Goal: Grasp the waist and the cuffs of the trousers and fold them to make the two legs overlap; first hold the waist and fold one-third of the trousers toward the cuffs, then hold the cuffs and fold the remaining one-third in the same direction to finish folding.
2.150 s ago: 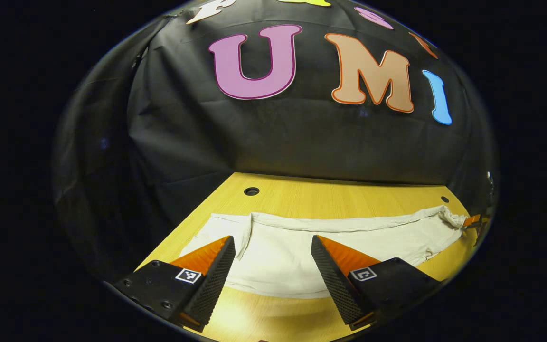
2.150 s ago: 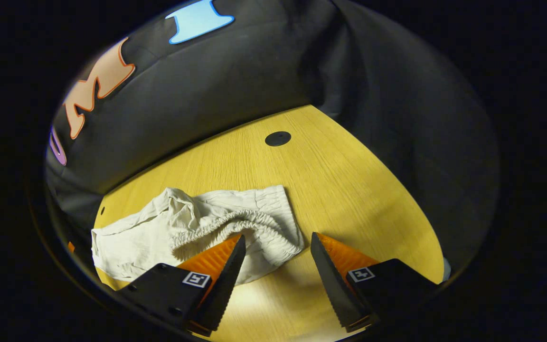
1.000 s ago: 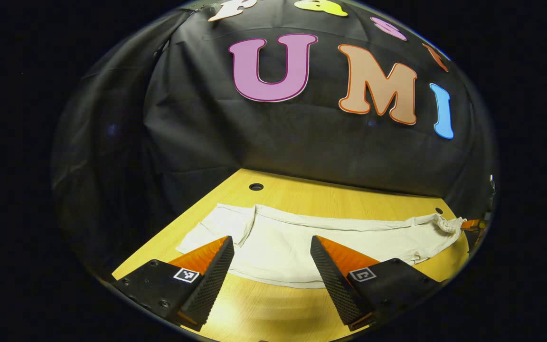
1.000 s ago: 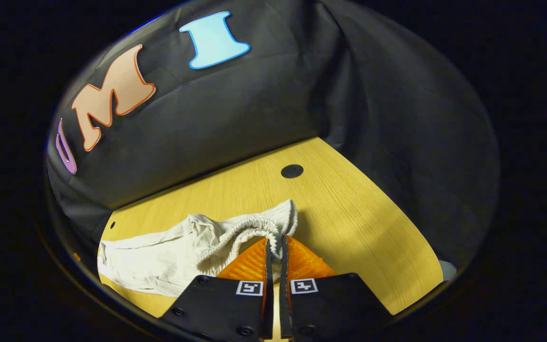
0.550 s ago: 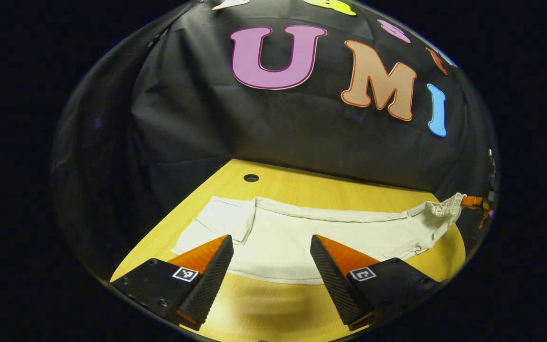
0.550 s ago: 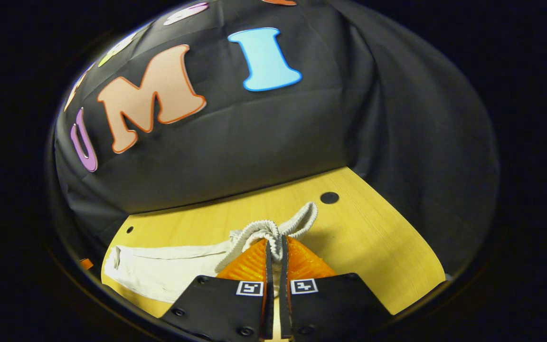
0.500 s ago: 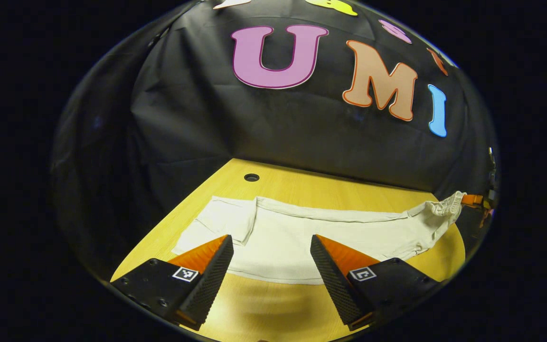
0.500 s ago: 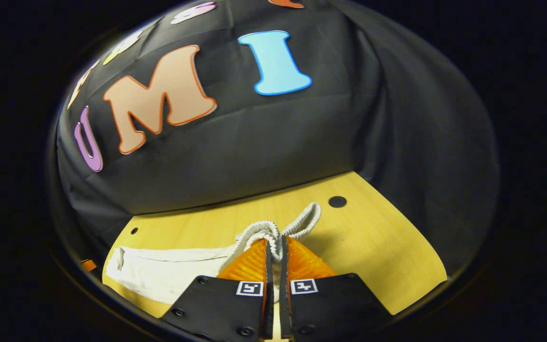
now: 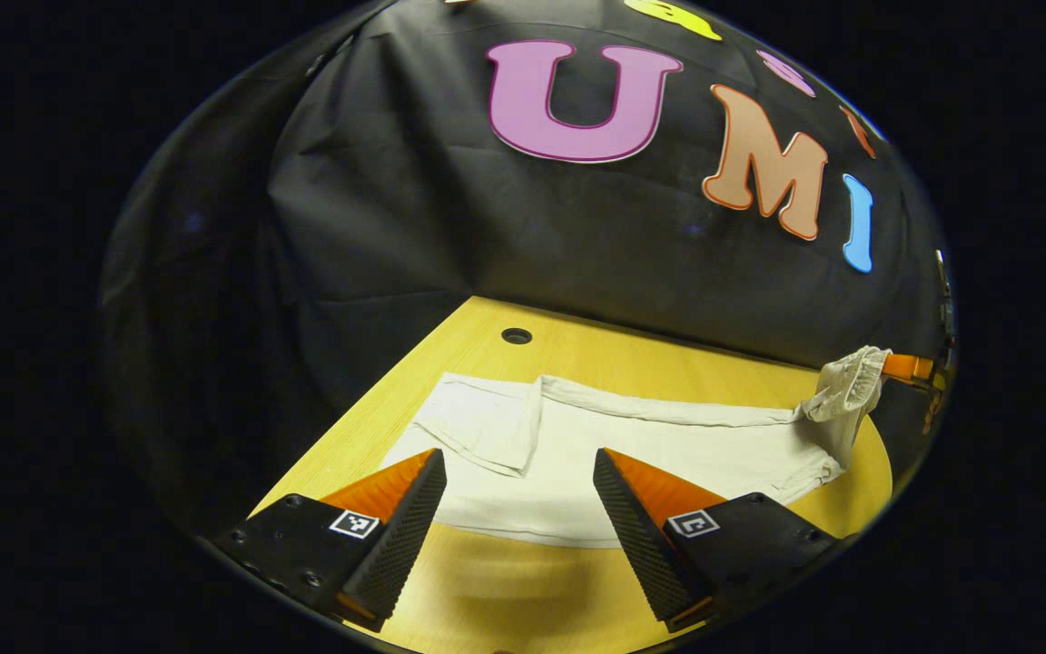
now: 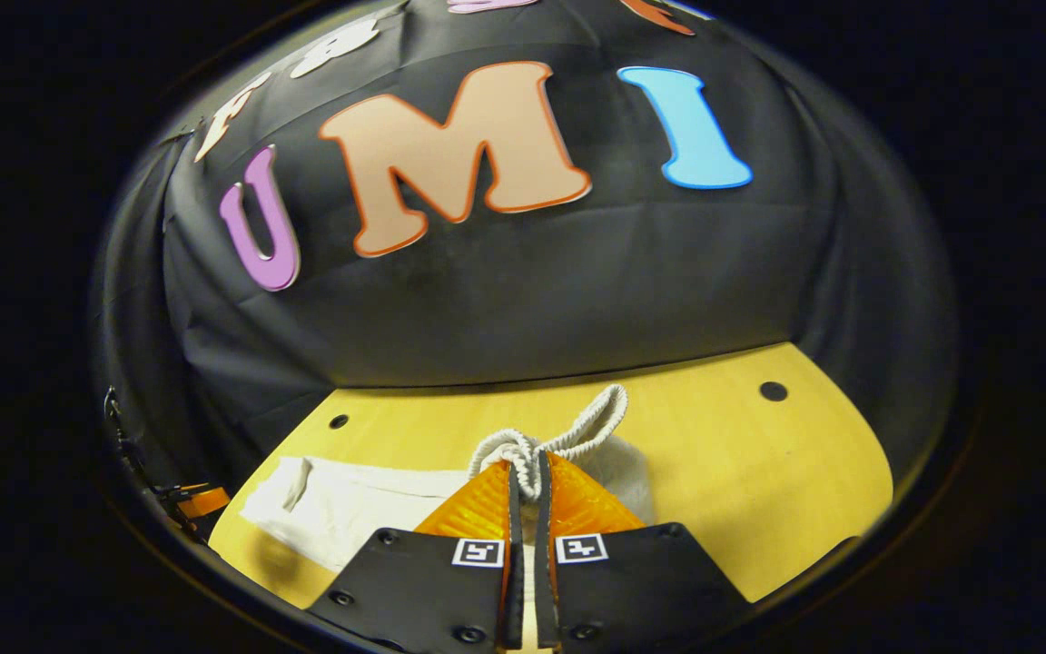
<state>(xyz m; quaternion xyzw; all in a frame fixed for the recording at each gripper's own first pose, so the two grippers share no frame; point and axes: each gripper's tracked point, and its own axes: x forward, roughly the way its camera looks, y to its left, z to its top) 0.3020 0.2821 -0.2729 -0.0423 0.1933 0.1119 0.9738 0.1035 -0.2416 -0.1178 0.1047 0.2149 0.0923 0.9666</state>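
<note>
two grippers over one pair of pale trousers (image 9: pixel 632 450) lying on the wooden table (image 9: pixel 632 363). right gripper (image 10: pixel 525 481), fingers closed on the gathered waist (image 10: pixel 546 447), holds that end raised above the table. left gripper (image 9: pixel 518 495), fingers spread apart and gripping nothing, hovers above the cuffs (image 9: pixel 478 422), which lie flat.
</note>
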